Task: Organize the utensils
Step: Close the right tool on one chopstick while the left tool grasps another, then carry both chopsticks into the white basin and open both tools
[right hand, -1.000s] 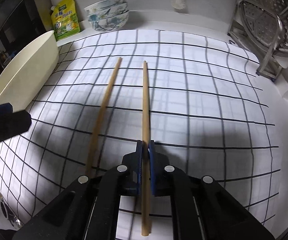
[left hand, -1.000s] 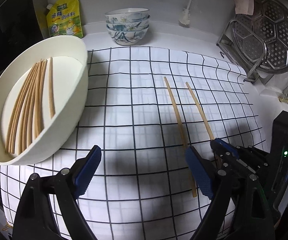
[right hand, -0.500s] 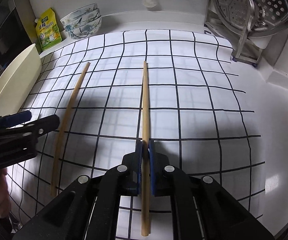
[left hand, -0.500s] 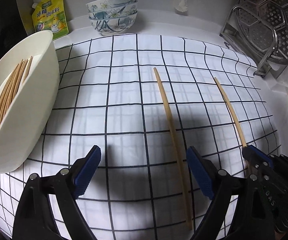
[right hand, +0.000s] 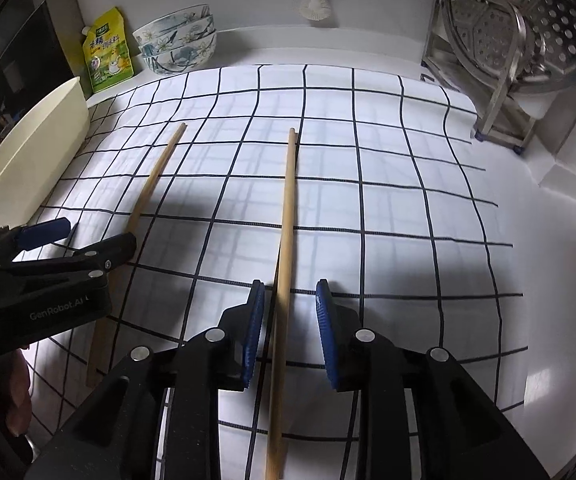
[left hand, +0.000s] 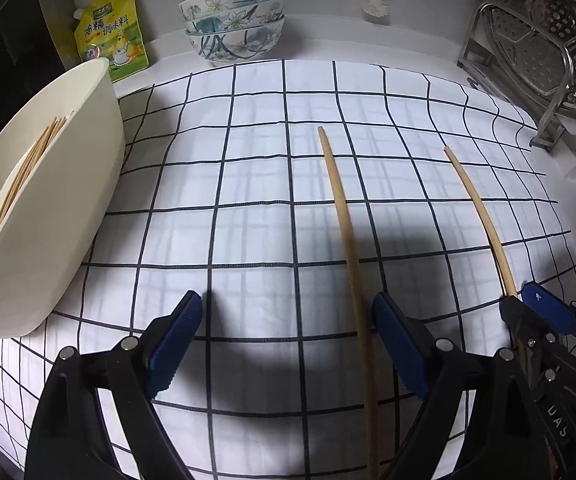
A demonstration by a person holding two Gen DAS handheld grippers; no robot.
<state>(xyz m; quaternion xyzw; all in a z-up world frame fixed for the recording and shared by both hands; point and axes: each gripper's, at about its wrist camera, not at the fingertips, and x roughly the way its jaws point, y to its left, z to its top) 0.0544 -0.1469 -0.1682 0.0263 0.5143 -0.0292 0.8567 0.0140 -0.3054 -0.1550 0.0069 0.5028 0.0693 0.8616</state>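
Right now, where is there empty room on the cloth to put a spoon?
The checked cloth is bare between the right wooden chopstick and the steel rack. It is crowded by the cream bowl, near the left chopstick.

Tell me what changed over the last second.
The right tool has just opened, letting go of the right wooden chopstick, which lies between its pads. The left tool came lower beside the left wooden chopstick, open. The cream oval dish stayed put.
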